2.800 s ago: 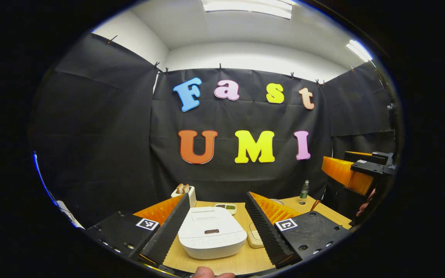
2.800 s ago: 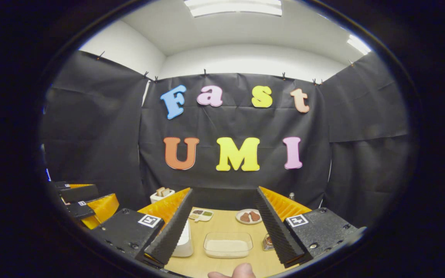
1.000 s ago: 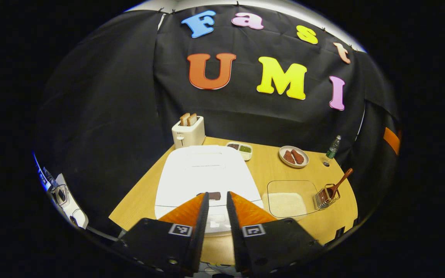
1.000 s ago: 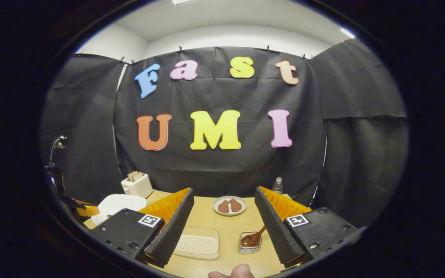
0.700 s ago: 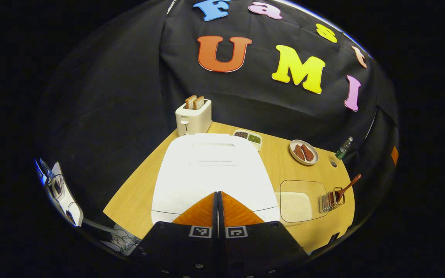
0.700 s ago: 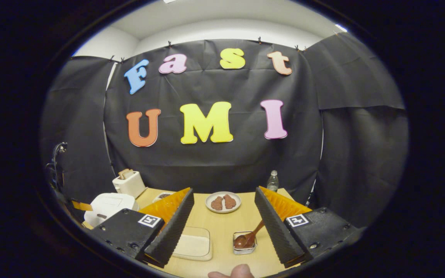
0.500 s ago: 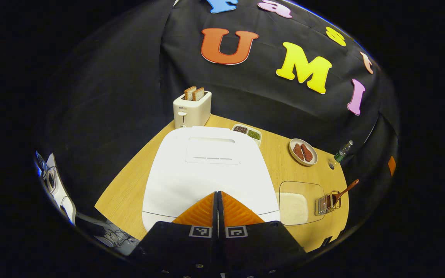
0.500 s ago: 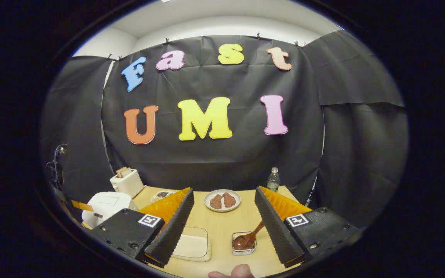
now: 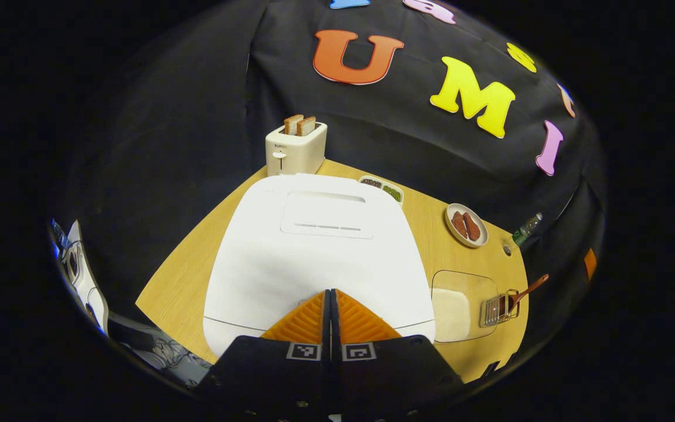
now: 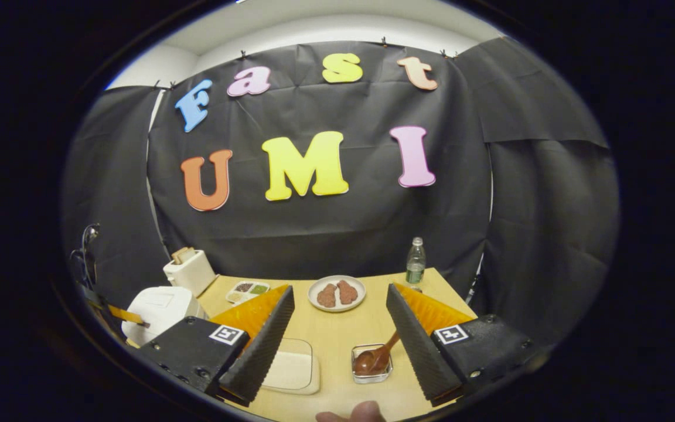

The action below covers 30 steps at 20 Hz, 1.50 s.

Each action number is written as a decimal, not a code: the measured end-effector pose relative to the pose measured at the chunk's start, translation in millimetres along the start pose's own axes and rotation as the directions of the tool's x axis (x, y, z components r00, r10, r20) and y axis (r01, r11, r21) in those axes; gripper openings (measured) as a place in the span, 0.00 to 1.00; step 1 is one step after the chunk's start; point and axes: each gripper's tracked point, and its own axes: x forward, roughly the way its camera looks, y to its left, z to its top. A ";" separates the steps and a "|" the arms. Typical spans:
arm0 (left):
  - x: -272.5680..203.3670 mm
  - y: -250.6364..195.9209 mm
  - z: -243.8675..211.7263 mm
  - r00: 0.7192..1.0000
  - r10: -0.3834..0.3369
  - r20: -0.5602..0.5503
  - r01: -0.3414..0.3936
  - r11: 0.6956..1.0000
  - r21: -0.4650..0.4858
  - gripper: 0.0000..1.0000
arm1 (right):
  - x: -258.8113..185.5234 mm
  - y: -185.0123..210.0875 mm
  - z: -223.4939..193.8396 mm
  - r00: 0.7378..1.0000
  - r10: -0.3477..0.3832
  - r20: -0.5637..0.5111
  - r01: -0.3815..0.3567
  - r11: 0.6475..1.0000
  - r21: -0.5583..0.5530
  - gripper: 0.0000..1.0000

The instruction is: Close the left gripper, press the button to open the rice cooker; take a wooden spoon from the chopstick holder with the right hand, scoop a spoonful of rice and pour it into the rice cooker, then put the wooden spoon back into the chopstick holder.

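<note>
White rice cooker (image 9: 314, 252) is lying under my clenched left gripper (image 9: 331, 293); I am pressing straight down at 6 o'clock. My right gripper (image 10: 340, 325) is hanging released, spoon (image 10: 372, 358) ahead.

Legible text: none. Toaster (image 9: 294, 153) is bearing a small mark, too blurred to be reading; finger tags are carrying only square codes.

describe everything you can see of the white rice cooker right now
The white, glossy, plastic-looking rice cooker is a rounded-corner box standing on the light wooden table. Its lid is down, with a recessed rectangular panel near the back showing thin slots. The shut left tool meets its front edge with both fingers together. A white toaster stands behind it, and a clear rice tray sits to its right.
</note>
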 end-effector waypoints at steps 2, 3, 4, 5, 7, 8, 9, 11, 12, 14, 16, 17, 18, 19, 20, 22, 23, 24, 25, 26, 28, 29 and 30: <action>1.6 2.2 -5.2 1.000 0.010 -0.023 -0.010 1.000 0.003 0.00 | -1.7 -4.2 -1.4 1.000 -0.011 -0.003 0.011 1.000 0.009 1.00; 0.7 2.0 -8.4 0.999 0.019 -0.044 -0.018 1.000 0.019 0.00 | -3.1 -5.7 -2.3 1.000 -0.015 -0.004 0.015 1.000 0.009 1.00; 1.1 3.1 -6.4 0.999 0.028 -0.040 -0.026 0.999 0.036 0.00 | -4.1 -7.8 -1.2 1.000 -0.021 -0.002 0.021 1.000 0.007 1.00; 0.0 2.3 -5.3 0.999 0.034 -0.032 -0.032 0.998 0.049 0.00 | -6.4 -11.1 -0.2 1.000 -0.027 0.000 0.027 1.000 0.005 1.00; -7.0 0.3 7.0 0.999 0.040 0.018 -0.042 0.997 0.067 0.00 | -10.7 -17.8 5.2 0.999 -0.039 0.010 0.039 0.999 0.001 1.00; -10.6 -1.4 15.9 0.998 0.040 0.058 -0.044 0.997 0.070 0.00 | -12.9 -22.0 8.4 0.999 -0.045 0.016 0.045 0.999 -0.002 1.00; -18.2 -2.9 27.9 0.994 0.035 0.105 -0.042 0.997 0.070 0.00 | -15.1 -26.4 10.7 0.998 -0.052 0.021 0.052 0.999 -0.005 1.00; -33.6 -9.4 55.5 0.977 0.022 0.214 -0.038 0.997 0.068 0.01 | -20.0 -33.0 14.0 0.998 -0.064 0.028 0.064 0.998 -0.013 1.00; -40.1 -11.8 72.9 0.963 0.016 0.270 -0.036 0.997 0.072 0.01 | -22.7 -36.1 15.6 0.997 -0.070 0.030 0.070 0.997 -0.015 1.00; -56.2 -16.9 103.5 0.928 0.006 0.373 -0.041 0.995 0.086 0.01 | -27.5 -39.7 19.0 0.996 -0.077 0.037 0.078 0.997 -0.014 1.00; -66.7 -18.4 130.7 0.890 0.004 0.457 -0.061 0.992 0.111 0.08 | -32.1 -40.5 20.7 0.996 -0.079 0.037 0.079 0.997 -0.008 1.00; -70.7 -24.4 144.1 0.873 -0.024 0.487 -0.045 0.990 0.130 0.08 | -34.2 -40.3 21.9 0.996 -0.080 0.040 0.080 0.997 -0.007 1.00; -79.4 -30.8 152.7 0.863 -0.042 0.503 -0.034 0.990 0.140 0.12 | -36.5 -40.3 24.2 0.996 -0.079 0.044 0.079 0.997 -0.006 1.00; -87.0 -33.2 158.8 0.854 -0.049 0.518 -0.031 0.989 0.146 0.25 | -38.2 -39.5 25.0 0.996 -0.075 0.046 0.075 0.997 -0.010 1.00; -92.1 -35.5 163.4 0.845 -0.055 0.532 -0.031 0.988 0.152 0.32 | -39.6 -39.4 24.1 0.996 -0.072 0.044 0.073 0.997 -0.017 1.00; -101.7 -37.9 171.6 0.827 -0.065 0.558 -0.033 0.986 0.164 0.39 | -41.0 -40.4 18.2 0.997 -0.067 0.028 0.067 0.998 -0.021 1.00; -108.8 -43.2 172.2 0.819 -0.079 0.569 -0.023 0.985 0.169 0.48 | -42.5 -42.5 15.7 0.997 -0.068 0.021 0.068 0.998 -0.017 1.00; -113.2 -43.8 171.7 0.813 -0.078 0.576 -0.025 0.985 0.168 0.70 | -43.2 -44.1 13.0 0.997 -0.070 0.015 0.070 0.997 -0.013 1.00; -118.7 -45.5 169.5 0.807 -0.080 0.585 -0.025 0.985 0.170 0.81 | -44.0 -45.6 10.1 0.997 -0.071 0.011 0.071 0.997 -0.011 1.00; -125.0 -44.3 169.7 0.799 -0.074 0.597 -0.034 0.985 0.168 0.83 | -44.4 -46.8 7.8 0.997 -0.071 0.007 0.071 0.997 -0.011 1.00; -135.7 -43.8 169.1 0.781 -0.060 0.621 -0.053 0.985 0.162 0.86 | -44.5 -49.6 2.7 0.998 -0.067 -0.002 0.067 0.998 -0.006 1.00; -139.5 -43.5 166.5 0.779 -0.056 0.625 -0.059 0.985 0.161 0.94 | -43.7 -50.8 -0.7 0.998 -0.061 -0.008 0.061 0.998 0.000 1.00; -144.2 -44.4 164.8 0.775 -0.053 0.629 -0.064 0.985 0.162 0.96 | -41.9 -52.7 -4.6 0.998 -0.057 -0.015 0.057 0.998 0.009 1.00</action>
